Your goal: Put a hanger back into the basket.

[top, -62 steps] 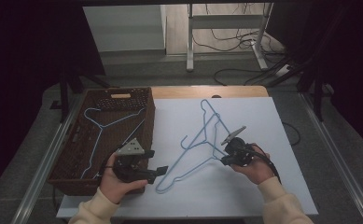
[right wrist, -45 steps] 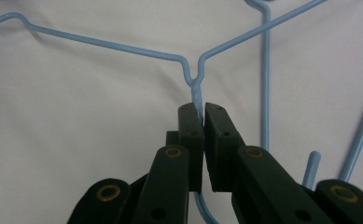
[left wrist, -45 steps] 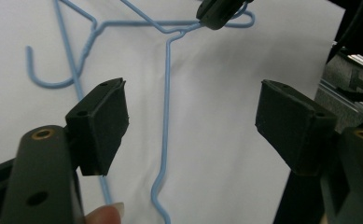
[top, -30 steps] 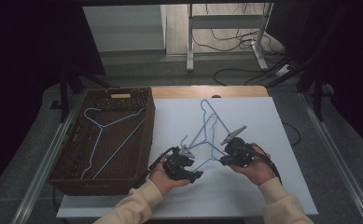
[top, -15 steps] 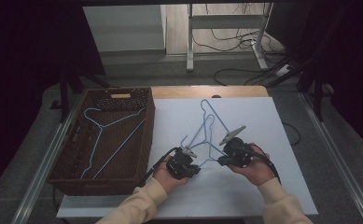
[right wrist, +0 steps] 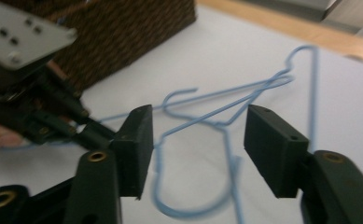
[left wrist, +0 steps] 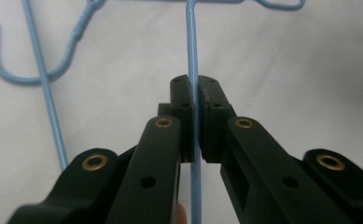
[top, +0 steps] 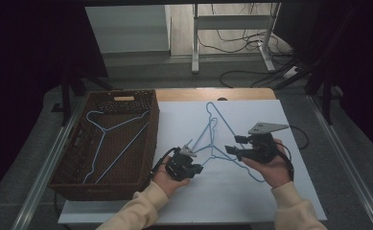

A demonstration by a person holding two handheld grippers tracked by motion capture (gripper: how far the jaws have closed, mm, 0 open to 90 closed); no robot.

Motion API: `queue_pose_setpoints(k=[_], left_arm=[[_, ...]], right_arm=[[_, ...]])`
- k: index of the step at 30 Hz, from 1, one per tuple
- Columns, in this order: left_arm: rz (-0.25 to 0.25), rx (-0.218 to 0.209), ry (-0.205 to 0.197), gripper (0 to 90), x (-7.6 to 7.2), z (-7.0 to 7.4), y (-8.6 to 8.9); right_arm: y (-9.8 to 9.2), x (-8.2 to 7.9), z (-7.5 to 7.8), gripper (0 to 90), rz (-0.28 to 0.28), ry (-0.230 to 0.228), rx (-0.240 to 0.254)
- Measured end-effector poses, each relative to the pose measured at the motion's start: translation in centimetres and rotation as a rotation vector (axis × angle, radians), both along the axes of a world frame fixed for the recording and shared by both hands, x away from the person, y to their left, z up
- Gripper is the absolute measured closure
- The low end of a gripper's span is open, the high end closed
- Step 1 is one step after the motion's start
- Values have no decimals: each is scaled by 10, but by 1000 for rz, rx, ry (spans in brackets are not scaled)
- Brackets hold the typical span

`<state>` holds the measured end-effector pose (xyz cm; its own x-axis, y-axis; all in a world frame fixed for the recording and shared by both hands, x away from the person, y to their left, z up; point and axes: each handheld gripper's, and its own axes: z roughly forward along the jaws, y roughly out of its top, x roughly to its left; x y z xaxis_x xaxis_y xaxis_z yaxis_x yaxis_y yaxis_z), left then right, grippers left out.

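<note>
Two or three thin blue wire hangers (top: 213,139) lie tangled on the white sheet. My left gripper (top: 196,168) is at their near left and is shut on one wire. In the left gripper view the jaws (left wrist: 196,86) pinch that blue wire (left wrist: 191,42), and another hanger's hook (left wrist: 11,77) lies to the left. My right gripper (top: 231,152) hovers at the near right of the tangle. Its jaws (right wrist: 198,116) have just been opening and hold nothing; the hanger wires (right wrist: 226,107) lie on the sheet below the gap. One more blue hanger (top: 110,139) rests inside the basket.
A dark brown wicker basket (top: 102,191) stands on the left side of the table, close to my left hand. The white sheet (top: 232,201) covers the table's right part, with a wooden edge (top: 213,94) behind it. Cables and a metal stand are on the floor beyond.
My left hand came from the basket to the tangle and its jaws shut on a hanger wire. My right gripper opened, let go of the hanger and lifted a little.
</note>
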<state>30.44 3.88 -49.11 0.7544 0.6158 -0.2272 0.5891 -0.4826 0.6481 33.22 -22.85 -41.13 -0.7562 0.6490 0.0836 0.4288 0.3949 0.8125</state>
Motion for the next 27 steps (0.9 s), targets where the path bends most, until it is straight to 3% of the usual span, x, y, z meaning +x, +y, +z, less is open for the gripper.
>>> queue_pose_setpoints(k=[2,3,8,17,22,27], left_arm=[[17,-21,-3,863,-1,3,2],[9,-10,-7,864,-1,4,4],[30,-37,-13,864,-4,10,8],[42,-67,-55,865,-11,35,19],[68,-125,-61,865,-13,51,37],[75,-180,-95,865,-19,71,55]], right_arm=[[-11,2,4,386,-29,-15,48],[-16,3,5,375,-37,-18,67],[-37,7,2,364,-124,-34,122],[-58,18,-17,362,-201,21,129],[-62,21,-23,362,-210,39,119],[-61,21,-28,362,-209,54,107]])
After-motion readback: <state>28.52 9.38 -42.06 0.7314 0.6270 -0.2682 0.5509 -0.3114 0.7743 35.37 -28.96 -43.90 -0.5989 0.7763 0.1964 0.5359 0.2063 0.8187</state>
